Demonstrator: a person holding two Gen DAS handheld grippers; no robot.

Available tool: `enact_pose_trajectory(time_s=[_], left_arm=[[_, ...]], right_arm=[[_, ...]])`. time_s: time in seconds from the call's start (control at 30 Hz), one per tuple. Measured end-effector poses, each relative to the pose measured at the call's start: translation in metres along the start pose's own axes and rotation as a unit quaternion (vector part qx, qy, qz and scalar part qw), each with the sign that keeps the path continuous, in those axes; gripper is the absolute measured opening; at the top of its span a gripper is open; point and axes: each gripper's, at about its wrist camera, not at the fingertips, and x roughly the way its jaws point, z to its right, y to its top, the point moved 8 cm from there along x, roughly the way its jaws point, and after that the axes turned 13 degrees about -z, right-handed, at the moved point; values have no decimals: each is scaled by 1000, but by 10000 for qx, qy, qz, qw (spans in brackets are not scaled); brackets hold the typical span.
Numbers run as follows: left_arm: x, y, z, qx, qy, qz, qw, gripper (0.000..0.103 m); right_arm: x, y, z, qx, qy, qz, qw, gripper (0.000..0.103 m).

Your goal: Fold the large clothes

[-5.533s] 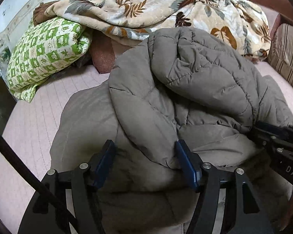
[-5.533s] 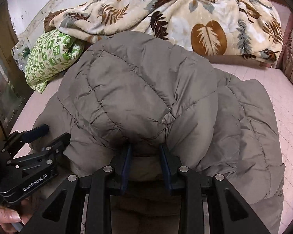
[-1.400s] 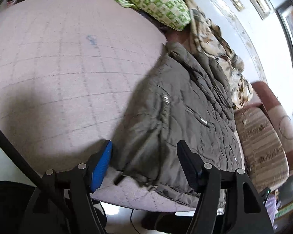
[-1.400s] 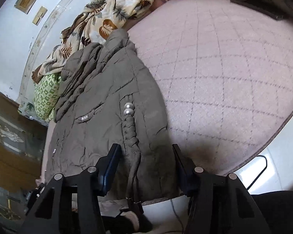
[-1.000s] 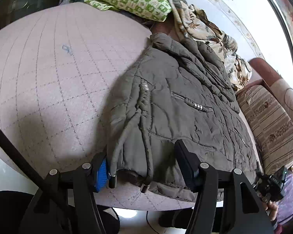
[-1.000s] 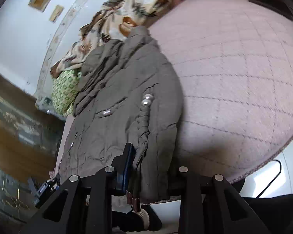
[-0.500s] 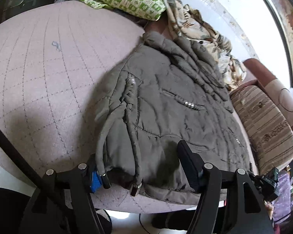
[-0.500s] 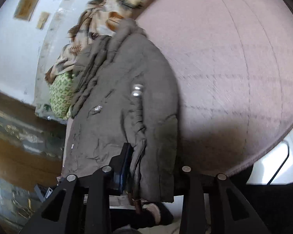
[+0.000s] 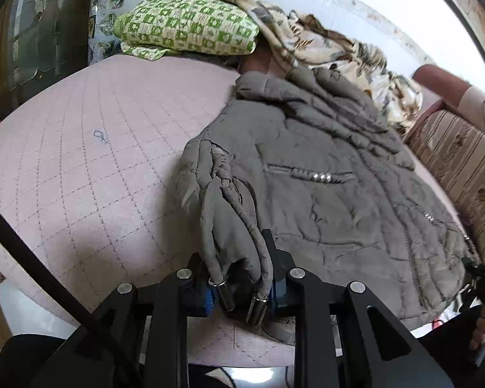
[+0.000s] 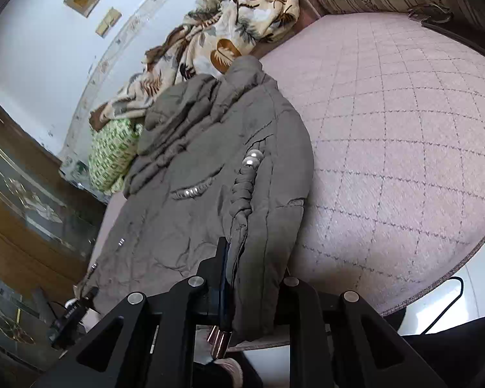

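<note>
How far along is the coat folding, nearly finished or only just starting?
Early, I'd say. Done: the grey padded coat lies spread flat on the pink bed. In hand: the left claw and right claw are closing, each with a bottom corner of the coat between its jaws. Left: every fold; none shows yet.

Coat hem (image 9: 239,258) bunches between the left gripper's (image 9: 241,286) closing jaws, burying the blue pads. Right gripper (image 10: 253,287): its right finger vanishes behind the coat (image 10: 210,168). Blanket (image 9: 323,45) covers the pillow's (image 9: 184,29) far end. Sofa (image 9: 462,158) runs off frame.
</note>
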Motion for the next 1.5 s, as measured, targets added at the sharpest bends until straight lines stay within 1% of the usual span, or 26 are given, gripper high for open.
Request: enact_pose_trajectory(time_s=[0.1,0.13,0.2,0.33,0.43,0.53,0.57,0.63,0.77,0.93,1.13,1.27,1.5], left_arm=[[10,-3,-3,-16,220,-172,9996,27],[11,-3,-2,-7,276,-176,9995,29],[12,-3,-1,36,435,-123,9990,30],[13,-4,1,35,653,-2,9979,31],[12,-4,3,98,803,22,9967,31],[12,-3,8,297,1095,4,9935,31],[11,-2,8,302,1136,19,9931,30],[11,-1,9,321,1238,22,9918,28],[4,1,14,345,1326,121,9905,23],[-6,4,19,485,1476,279,9875,23],[-9,6,19,521,1502,319,9868,23],[-12,7,22,570,1547,359,9857,23],[-27,13,25,580,1522,572,9850,23]], right_arm=[[8,-2,1,-69,-276,-149,9995,18],[10,-3,2,-65,-306,-188,9993,18],[10,-4,6,-47,-322,-196,9993,18],[14,-4,7,-140,-502,-154,9985,18],[15,-3,8,-138,-505,-144,9985,19],[14,-2,8,-135,-525,-102,9985,19],[14,-2,5,-152,-549,-113,9983,19],[13,0,2,-230,-575,-91,9980,18],[3,3,-10,-445,-559,183,9973,16],[-3,5,-11,-424,-434,294,9977,16],[-8,6,-15,-457,-329,381,9977,16],[-14,8,-23,-649,-343,520,9959,15],[-29,14,-35,-927,-309,709,9927,15]])
